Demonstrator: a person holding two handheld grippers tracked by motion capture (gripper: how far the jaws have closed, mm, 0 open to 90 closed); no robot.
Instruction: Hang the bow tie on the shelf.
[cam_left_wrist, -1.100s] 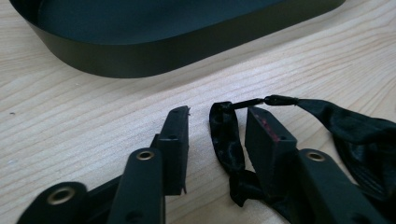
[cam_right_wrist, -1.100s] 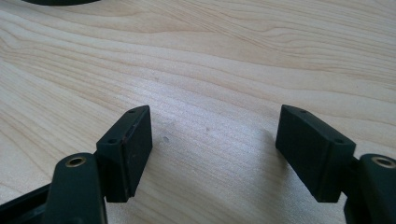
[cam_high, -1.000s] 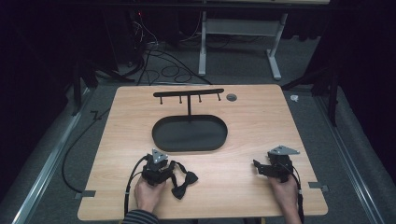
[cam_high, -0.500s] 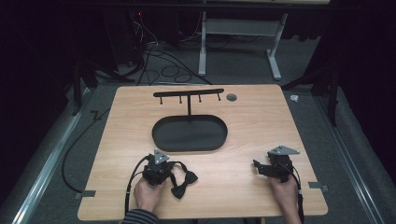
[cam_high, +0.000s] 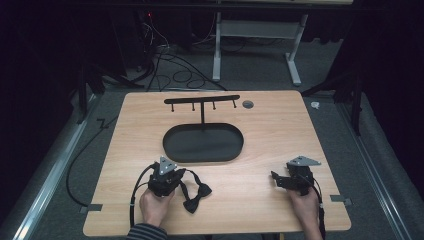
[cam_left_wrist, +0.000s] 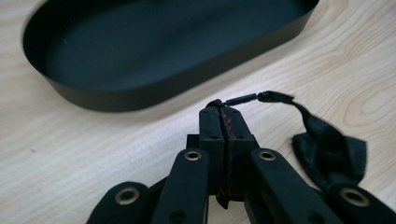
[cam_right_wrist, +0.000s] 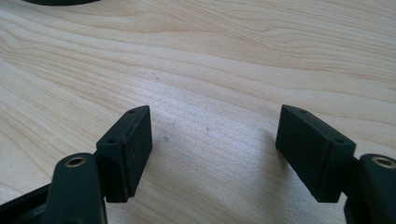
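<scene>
A black bow tie (cam_high: 198, 195) lies on the wooden table near the front left, and its thin strap (cam_left_wrist: 243, 99) runs up to my left gripper (cam_high: 172, 175). In the left gripper view, the left gripper (cam_left_wrist: 223, 114) is shut on the strap's end, with the bow (cam_left_wrist: 329, 149) lying to its right. Just beyond the jaws sits a black oval tray (cam_left_wrist: 140, 88), which holds nothing. My right gripper (cam_high: 277, 179) rests at the front right, held in a hand. In its own view, the right gripper (cam_right_wrist: 212, 135) is open over bare wood.
The oval tray (cam_high: 204, 142) sits mid-table, and a black T-shaped rack with small hooks (cam_high: 202, 102) rises from its far side. A small grey disc (cam_high: 247, 104) lies near the far edge. Cables and a table frame are on the floor beyond.
</scene>
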